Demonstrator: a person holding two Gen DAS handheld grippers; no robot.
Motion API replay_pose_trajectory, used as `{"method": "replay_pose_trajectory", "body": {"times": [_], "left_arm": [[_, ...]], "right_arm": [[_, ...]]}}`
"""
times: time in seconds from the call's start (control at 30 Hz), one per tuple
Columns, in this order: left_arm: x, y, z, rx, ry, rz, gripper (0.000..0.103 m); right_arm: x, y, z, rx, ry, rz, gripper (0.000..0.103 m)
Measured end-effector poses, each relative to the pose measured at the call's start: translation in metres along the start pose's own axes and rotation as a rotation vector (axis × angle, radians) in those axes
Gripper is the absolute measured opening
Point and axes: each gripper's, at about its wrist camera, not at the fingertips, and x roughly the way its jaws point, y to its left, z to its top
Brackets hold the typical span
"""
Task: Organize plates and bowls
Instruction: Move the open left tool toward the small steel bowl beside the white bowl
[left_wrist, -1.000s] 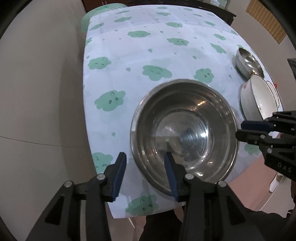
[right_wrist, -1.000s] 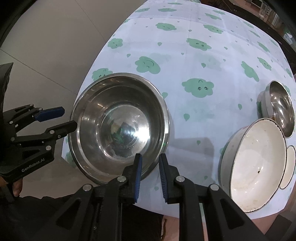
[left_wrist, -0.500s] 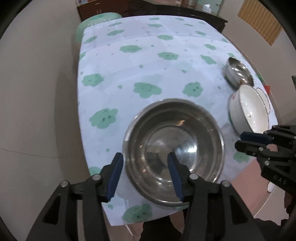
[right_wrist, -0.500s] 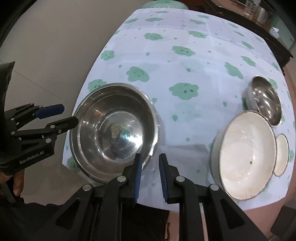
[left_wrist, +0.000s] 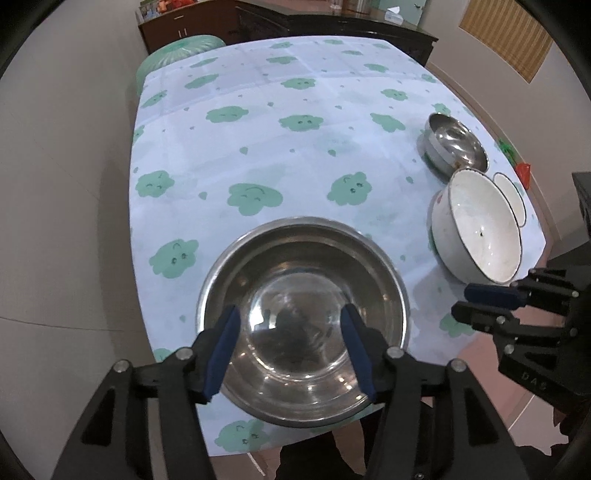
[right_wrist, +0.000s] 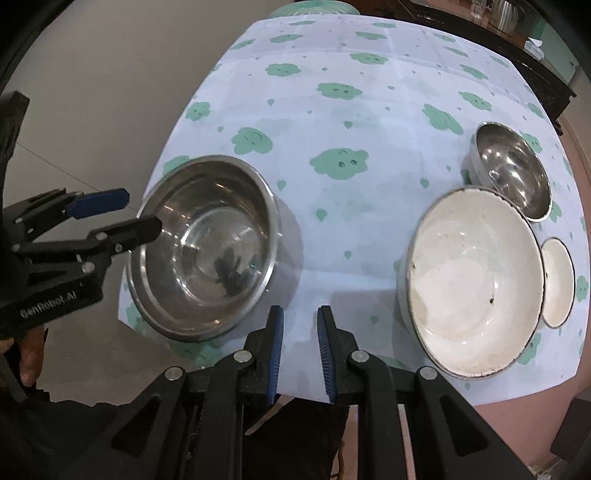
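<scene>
1. The left gripper (left_wrist: 290, 345) points steeply down over the near end of the table, above the large round stainless-steel bowl (left_wrist: 303, 332). In the right wrist view it enters from the left edge, its blue-padded fingertips (right_wrist: 98, 201) over the bowl's left rim.
2. Its jaws stand well apart and are opening. The bowl lies below and between them in the left wrist view; the pads press on nothing, and whether a finger touches the rim cannot be told.
3. The right gripper (right_wrist: 300, 345) also points steeply down, over bare cloth between the large steel bowl and the white enamel bowl with a dark rim (right_wrist: 476, 284).
4. Its jaws are set close together with a narrow gap, nothing between the blue pads, nothing touched.
5. A hand (right_wrist: 29, 354) shows at the lower left of the right wrist view, under the left gripper's body.
6. The large steel bowl sits upright on the pale blue tablecloth with green cloud prints (left_wrist: 295, 155), near the table's near-left corner, empty.
7. The white enamel bowl sits upright towards the near-right edge, well apart from the steel bowl.
8. A small stainless-steel bowl (right_wrist: 513, 170) stands just beyond the white bowl, its rim touching or nearly so.
9. A small white dish with a dark rim (right_wrist: 557, 282) lies just right of the white bowl, partly hidden behind it.
</scene>
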Motion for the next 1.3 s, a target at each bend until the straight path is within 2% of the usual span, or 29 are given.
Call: {"method": "replay_pose_trajectory", "body": {"times": [0.33,0.57,0.77,1.1,1.3], "left_arm": [[0.003,-0.016,0.013,0.022,0.003,-0.005,0.058],[0.006,-0.024,0.025,0.057,0.001,-0.003,0.064],[0.011,-0.029,0.038,0.065,0.001,-0.001,0.065],[0.015,-0.039,0.063,0.045,-0.006,0.021,0.066],[0.022,-0.053,0.078,0.030,-0.002,0.007,0.066]], "right_arm": [[-0.009,-0.023,-0.002,0.028,-0.023,-0.043,0.021],[-0.008,-0.036,0.003,0.056,-0.031,-0.065,0.021],[-0.009,-0.045,0.009,0.061,-0.041,-0.067,0.021],[-0.014,-0.072,0.033,0.049,-0.054,-0.075,0.022],[-0.018,-0.089,0.039,0.058,-0.070,-0.069,0.022]]}}
